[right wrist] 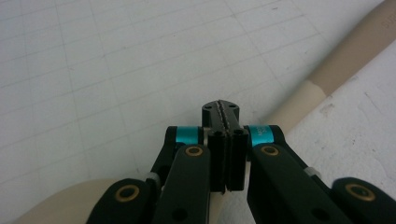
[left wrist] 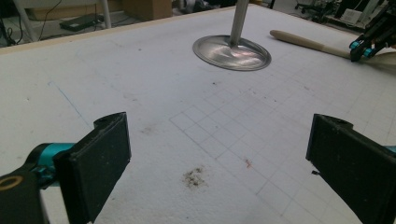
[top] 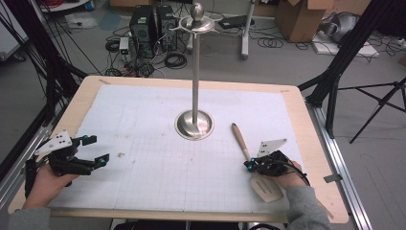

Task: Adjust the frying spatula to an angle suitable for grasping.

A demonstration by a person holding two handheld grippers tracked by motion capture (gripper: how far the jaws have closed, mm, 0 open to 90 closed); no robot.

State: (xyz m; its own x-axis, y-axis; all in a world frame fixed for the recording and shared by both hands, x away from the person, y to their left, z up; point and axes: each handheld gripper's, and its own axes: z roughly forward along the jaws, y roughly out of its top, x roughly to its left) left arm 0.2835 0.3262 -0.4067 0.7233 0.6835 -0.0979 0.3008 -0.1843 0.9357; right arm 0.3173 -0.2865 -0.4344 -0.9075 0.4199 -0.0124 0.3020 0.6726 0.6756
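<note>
A person is sitting at a wooden table point(top: 81, 103) covered by a white gridded mat point(top: 153, 139), holding a gripper in each hand. The landmark is a metal stand point(top: 195, 72): a round base with a tall upright pole, standing at the middle of the mat.

A spatula point(top: 253, 163) in pale wood or plastic is lying flat on the mat, to the right of the stand's base and nearer the person. Its handle end is pointing toward the base without touching it, and its flat blade is lying closest to the person.

The right gripper point(top: 250, 164) is hovering at the spatula, right of the stand, where the handle is meeting the blade. In the right gripper view its jaws are clenched tight together with nothing between them, and the right gripper point(right wrist: 226, 116) is sitting over or just beside the spatula point(right wrist: 336, 60); whether it is touching cannot be told.

The left gripper point(top: 95, 149) is resting well apart from the stand, at the mat's left edge and nearer the person. Its jaws are standing wide apart, released and holding nothing. In the left gripper view the left gripper point(left wrist: 219, 154) is pointing across bare mat toward the stand point(left wrist: 232, 49), with the spatula point(left wrist: 303, 41) beyond it.
</note>
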